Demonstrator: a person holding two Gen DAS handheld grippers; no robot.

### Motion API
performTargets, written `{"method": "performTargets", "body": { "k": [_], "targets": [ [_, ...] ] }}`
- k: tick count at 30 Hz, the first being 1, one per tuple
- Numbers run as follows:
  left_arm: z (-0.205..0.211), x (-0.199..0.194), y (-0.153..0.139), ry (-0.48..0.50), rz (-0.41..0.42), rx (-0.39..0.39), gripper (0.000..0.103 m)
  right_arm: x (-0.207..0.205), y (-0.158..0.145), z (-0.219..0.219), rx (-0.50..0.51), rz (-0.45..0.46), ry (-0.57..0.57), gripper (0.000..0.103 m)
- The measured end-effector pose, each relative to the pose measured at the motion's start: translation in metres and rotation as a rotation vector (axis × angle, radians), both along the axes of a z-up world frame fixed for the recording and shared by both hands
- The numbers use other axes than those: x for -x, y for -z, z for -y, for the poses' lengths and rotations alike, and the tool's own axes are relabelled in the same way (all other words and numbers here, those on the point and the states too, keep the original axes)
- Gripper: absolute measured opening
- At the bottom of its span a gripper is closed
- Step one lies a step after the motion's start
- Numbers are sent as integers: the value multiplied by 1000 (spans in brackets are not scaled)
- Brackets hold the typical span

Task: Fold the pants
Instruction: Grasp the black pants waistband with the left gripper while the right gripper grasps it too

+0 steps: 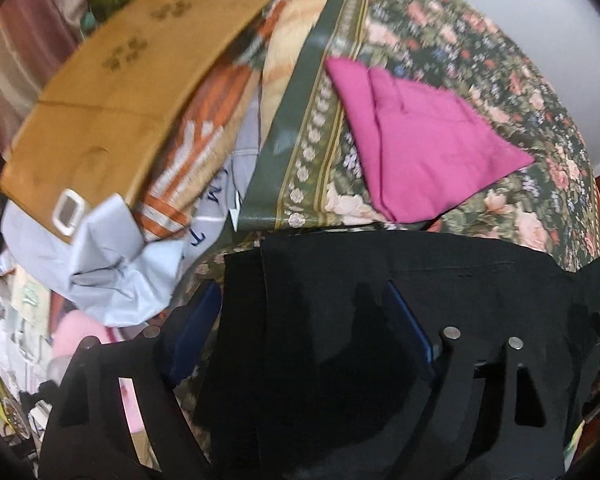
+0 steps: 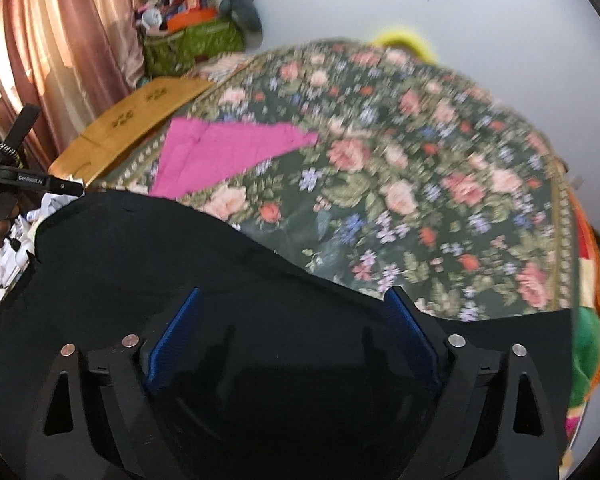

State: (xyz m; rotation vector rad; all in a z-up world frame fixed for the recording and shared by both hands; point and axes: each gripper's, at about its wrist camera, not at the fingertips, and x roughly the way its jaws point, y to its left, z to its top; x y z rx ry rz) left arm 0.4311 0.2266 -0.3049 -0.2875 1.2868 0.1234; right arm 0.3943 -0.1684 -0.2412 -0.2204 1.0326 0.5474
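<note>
Between the wide-spread blue pads of the right gripper lies black pants cloth — the pads stand clear of it, gripping nothing. The left gripper is likewise spread over the same pants, pressing on nothing. Both grippers tilt steeply down toward the cloth. Beyond the fingertips the dark, flat pants cover the near edge of a floral bedspread, and further out lies a folded pink cloth. Far left of the right fingers, a green bag brims with clutter.

Bed under floral cover, ahead of gripper. Pink curtains, backlit, far left. Plain white wall beyond. Cardboard lies left.
</note>
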Motion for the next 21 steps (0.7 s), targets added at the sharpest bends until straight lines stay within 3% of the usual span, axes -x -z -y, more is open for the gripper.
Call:
{"method": "performTargets", "body": {
  "k": [4,7,8,11,13,15,18,21],
  "targets": [
    [-7,-11,23,-13,-67,52,77,-19,20,-7,13,-81,-36,84],
    [-9,-15,32,-22,-82,109,57,-32,32,-11,11,-125,-39,75],
    [-9,-16,32,-18,-76,105,51,-36,38,-14,12,-146,-35,70],
    [-5,-16,31,-3,-67,88,31,-41,49,-24,21,-171,-38,67],
    [-3,-15,29,6,-68,66,23,-38,51,-30,36,-142,-52,66],
    [3,-12,27,44,-64,45,18,-34,52,-32,35,-125,-63,60],
    [15,-5,19,98,-45,-7,12,-29,53,-31,9,-130,-62,39],
    [26,0,12,125,-37,-47,5,-24,53,-31,7,-138,-62,11]
  ]
}}
